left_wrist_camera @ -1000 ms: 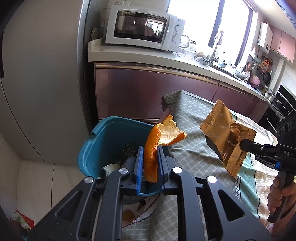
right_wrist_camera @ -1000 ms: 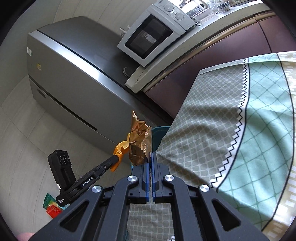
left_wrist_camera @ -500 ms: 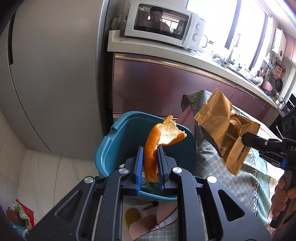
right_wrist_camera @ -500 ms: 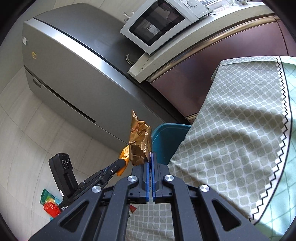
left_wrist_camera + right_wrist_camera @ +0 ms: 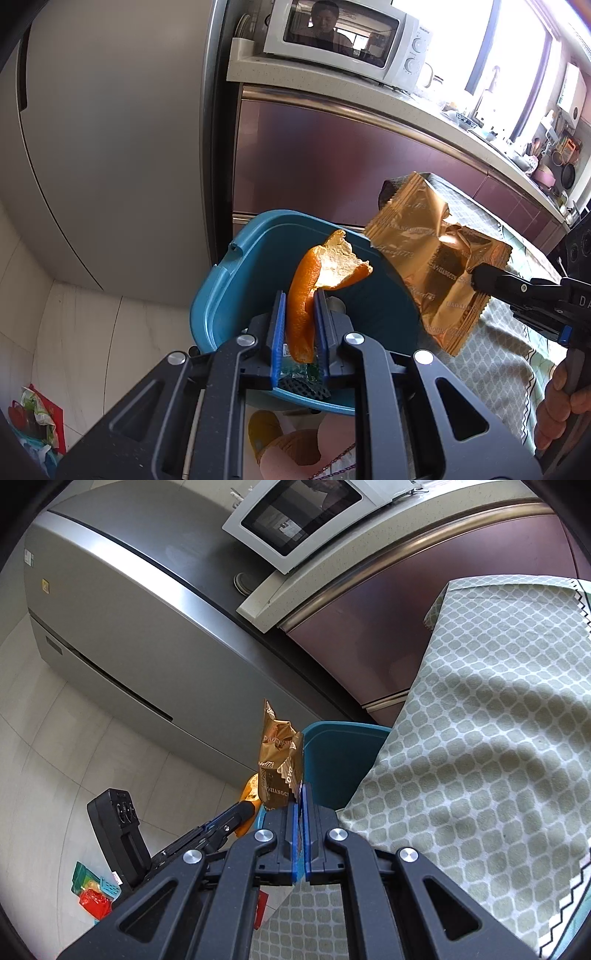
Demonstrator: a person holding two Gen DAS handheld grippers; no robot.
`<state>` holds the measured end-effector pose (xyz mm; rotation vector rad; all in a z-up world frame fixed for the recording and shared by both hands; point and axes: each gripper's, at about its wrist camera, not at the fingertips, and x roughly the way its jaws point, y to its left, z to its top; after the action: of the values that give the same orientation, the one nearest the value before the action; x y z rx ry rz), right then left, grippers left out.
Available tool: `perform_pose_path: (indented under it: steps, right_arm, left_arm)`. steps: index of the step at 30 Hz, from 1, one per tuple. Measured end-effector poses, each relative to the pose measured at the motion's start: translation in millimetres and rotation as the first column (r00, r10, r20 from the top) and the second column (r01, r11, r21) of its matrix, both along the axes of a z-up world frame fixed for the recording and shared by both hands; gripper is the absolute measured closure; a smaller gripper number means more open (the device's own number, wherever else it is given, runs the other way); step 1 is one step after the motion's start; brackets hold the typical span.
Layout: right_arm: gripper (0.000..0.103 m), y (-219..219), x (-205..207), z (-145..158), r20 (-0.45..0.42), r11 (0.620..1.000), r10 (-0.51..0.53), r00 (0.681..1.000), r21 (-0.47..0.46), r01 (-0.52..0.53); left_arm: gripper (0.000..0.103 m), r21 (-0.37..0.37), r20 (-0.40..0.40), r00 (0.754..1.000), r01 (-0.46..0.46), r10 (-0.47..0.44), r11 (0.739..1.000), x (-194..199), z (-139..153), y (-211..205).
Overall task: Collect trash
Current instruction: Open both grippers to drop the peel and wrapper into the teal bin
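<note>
Both grippers have carried their loads off the desk [image 5: 480, 738] toward the teal bin [image 5: 236, 280], which now fills the lower centre of the left wrist view. Left gripper [image 5: 298, 321] jaws clamp the orange peel [image 5: 314, 273] directly over the bin's mouth. Right gripper [image 5: 300, 805] jaws pinch the gold wrapper [image 5: 279, 768] near the rim. Likely next: release both.
</note>
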<state>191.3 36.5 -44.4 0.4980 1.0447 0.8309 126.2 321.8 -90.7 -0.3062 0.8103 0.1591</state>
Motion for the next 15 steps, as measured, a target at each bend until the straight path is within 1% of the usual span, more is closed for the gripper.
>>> perform_pose_path:
  steps: [10,11,13,15]
  right_arm:
    - [0.097,24,7,-16,-0.019,0.998,0.019,1.0,-0.06,-0.02]
    - [0.095,26,7,-18,-0.02,0.998,0.022,1.0,-0.066,-0.023]
    - [0.087,28,7,-21,-0.019,0.997,0.025,1.0,-0.079,-0.026]
    - [0.083,28,6,-22,-0.015,0.996,0.024,1.0,-0.088,-0.025]
  left_arm:
    - [0.086,-0.023,-0.048,0.999,0.004,-0.005,1.0,23,-20,-2]
    - [0.085,-0.027,-0.052,0.999,0.009,-0.01,1.0,25,-22,-3]
    - [0.085,-0.028,-0.059,0.998,0.014,-0.015,1.0,28,-27,-4]
    - [0.084,-0.036,-0.05,0.998,0.026,-0.028,0.999,28,-28,-6]
